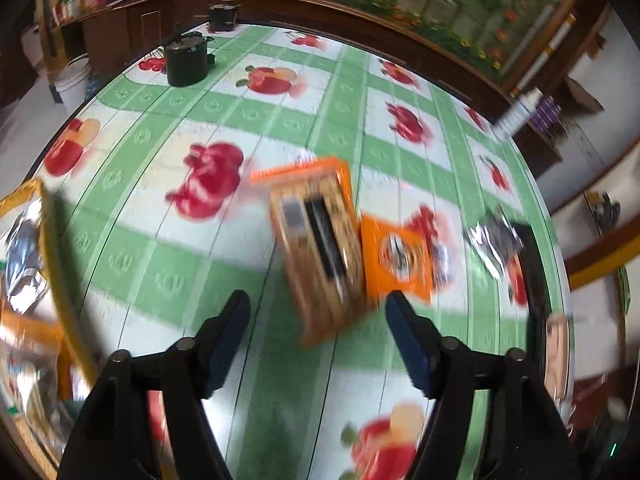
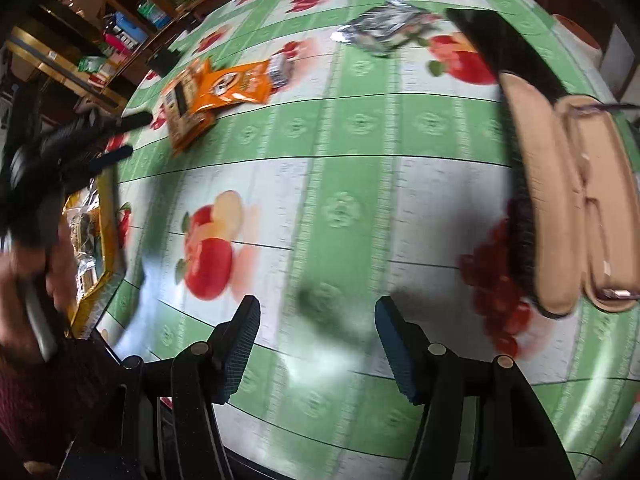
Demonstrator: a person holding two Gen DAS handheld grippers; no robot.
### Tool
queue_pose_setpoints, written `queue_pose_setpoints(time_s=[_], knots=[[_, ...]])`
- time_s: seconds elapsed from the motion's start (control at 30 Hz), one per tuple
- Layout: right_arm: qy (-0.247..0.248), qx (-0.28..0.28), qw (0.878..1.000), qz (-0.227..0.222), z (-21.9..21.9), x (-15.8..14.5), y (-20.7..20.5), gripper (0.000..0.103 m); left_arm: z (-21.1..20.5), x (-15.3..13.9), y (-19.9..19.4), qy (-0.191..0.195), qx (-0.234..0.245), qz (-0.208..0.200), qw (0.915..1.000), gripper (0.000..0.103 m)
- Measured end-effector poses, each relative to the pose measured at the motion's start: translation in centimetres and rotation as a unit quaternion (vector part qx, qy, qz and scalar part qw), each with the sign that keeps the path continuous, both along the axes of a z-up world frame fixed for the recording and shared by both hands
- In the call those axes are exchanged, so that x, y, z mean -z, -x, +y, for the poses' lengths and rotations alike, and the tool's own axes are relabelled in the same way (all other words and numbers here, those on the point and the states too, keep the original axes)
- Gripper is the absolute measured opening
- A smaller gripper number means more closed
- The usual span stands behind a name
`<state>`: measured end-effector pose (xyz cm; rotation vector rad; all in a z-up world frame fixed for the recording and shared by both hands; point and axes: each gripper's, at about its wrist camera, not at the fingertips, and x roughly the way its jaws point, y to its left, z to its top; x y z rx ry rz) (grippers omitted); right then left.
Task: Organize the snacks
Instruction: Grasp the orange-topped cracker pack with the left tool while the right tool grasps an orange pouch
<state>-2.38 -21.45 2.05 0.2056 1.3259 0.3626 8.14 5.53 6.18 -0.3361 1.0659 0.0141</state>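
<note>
An orange-edged brown snack pack (image 1: 320,248) lies on the fruit-print tablecloth, just ahead of my open, empty left gripper (image 1: 318,312). An orange snack bag (image 1: 396,260) lies beside it on the right, and a silver foil pack (image 1: 494,240) farther right. In the right wrist view the same brown pack (image 2: 186,110), orange bag (image 2: 232,86) and silver pack (image 2: 384,28) lie at the far side. My left gripper (image 2: 128,138) shows there, open, near the brown pack. My right gripper (image 2: 316,320) is open and empty above bare cloth. A gold-rimmed tray (image 1: 60,264) with wrapped snacks sits at the left.
The gold tray also shows in the right wrist view (image 2: 110,240). Two black pots (image 1: 187,60) stand at the table's far end. A tan case on a black board (image 2: 560,208) lies at the right. A white bottle (image 1: 520,110) stands at the far right edge. Shelves line the walls.
</note>
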Motion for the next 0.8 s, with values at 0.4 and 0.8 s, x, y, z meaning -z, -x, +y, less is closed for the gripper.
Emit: queue_pose_setpoints(time_s=[0.4,0.8], knots=[[0.025,0.036,0.999,-0.015,-4.9,-0.7,2.3,0.064,0.8,4.3,-5.2,-0.001,-0.055,0.031,0.9980,0.059],[-0.011,0.006,1.000,-0.021,-2.5,-1.4,-0.4,0.064,-2.0,4.4,7.2,-0.020,0.007,0.014,0.9997,0.058]])
